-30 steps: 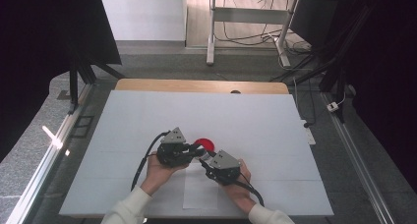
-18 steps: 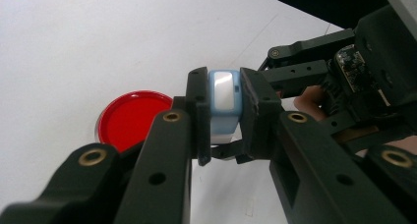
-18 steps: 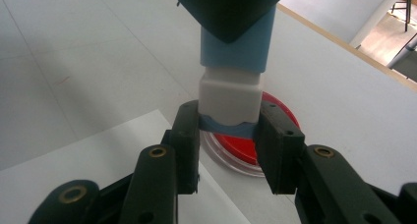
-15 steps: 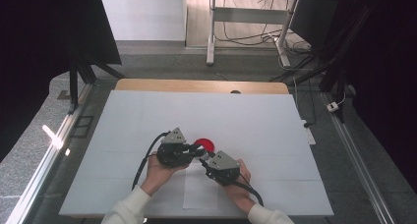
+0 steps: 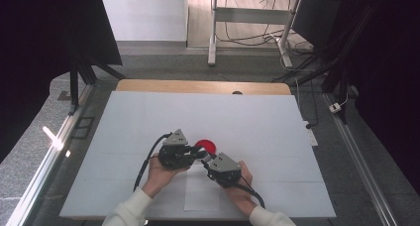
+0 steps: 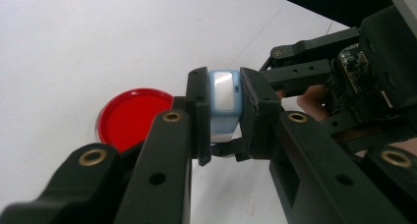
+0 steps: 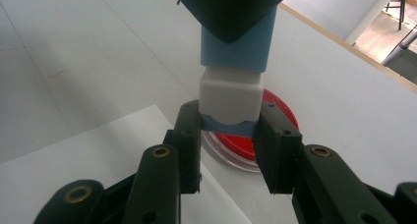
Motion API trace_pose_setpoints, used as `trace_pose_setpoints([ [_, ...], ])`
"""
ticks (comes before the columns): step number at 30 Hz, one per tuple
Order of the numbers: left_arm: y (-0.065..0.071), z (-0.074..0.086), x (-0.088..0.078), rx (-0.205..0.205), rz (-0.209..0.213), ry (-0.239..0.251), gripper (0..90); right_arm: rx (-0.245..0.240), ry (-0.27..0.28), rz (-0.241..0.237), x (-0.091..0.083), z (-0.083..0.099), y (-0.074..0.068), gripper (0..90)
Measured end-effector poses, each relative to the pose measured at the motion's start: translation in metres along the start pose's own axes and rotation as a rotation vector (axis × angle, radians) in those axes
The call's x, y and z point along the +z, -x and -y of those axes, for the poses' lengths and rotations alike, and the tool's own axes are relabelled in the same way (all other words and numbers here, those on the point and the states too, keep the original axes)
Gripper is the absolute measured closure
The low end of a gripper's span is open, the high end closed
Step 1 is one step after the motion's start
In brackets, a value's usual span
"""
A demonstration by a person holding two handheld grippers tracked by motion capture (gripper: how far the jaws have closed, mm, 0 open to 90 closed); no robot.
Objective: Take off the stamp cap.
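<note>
- Toward the near edge of the white table (image 5: 148, 117), about midway along it, the two grippers are held close together, tips meeting over the surface.
- A small light-blue and white block (image 6: 223, 94) is held between both grippers, raised just off the table.
- The left gripper (image 6: 222, 117) is seen closed on the blue part of the block, its two black jaws pressed against opposite sides; in the high view this gripper (image 5: 197, 154) is pointed toward the person's right.
- The right gripper (image 7: 228, 130) is closed on the lower end of the block (image 7: 231, 94), just under the white section; its jaws have just been closing, with the block between them.
- In the high view the right gripper (image 5: 206, 162) lies just beside the left one, angled toward the far left.
- A round red dish (image 5: 206, 146) with a clear rim rests on the table directly behind the gripper tips, on their far side; it is seen again just beyond the block in both gripper views (image 6: 128, 118) (image 7: 280, 117).
- A white sheet of paper (image 5: 202, 194) lies flat at the near edge, below the two grippers.
- Both grippers are carried by the person's hands, which enter from the near edge in light sleeves.
</note>
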State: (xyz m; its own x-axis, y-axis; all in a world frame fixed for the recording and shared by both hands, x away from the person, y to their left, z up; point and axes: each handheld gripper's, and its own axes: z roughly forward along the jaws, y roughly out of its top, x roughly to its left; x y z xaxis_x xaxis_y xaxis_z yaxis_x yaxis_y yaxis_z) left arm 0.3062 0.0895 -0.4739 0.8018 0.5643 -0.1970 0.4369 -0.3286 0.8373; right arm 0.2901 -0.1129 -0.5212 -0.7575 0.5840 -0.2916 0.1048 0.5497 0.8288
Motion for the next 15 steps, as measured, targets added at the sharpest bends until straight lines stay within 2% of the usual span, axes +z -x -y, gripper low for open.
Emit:
trace_pose_setpoints([
  [7, -0.0004, 0.0004, 0.0001, -0.006, 0.000, 0.002, 75.4, -0.010, 0.002, 0.009, -0.0004, 0.0008, -0.0004, 65.1],
  [15, -0.0015, 0.0007, -0.0002, -0.015, 0.005, 0.001, 75.5, -0.002, 0.000, -0.013, 0.0004, 0.0011, 0.0010, 65.2],
])
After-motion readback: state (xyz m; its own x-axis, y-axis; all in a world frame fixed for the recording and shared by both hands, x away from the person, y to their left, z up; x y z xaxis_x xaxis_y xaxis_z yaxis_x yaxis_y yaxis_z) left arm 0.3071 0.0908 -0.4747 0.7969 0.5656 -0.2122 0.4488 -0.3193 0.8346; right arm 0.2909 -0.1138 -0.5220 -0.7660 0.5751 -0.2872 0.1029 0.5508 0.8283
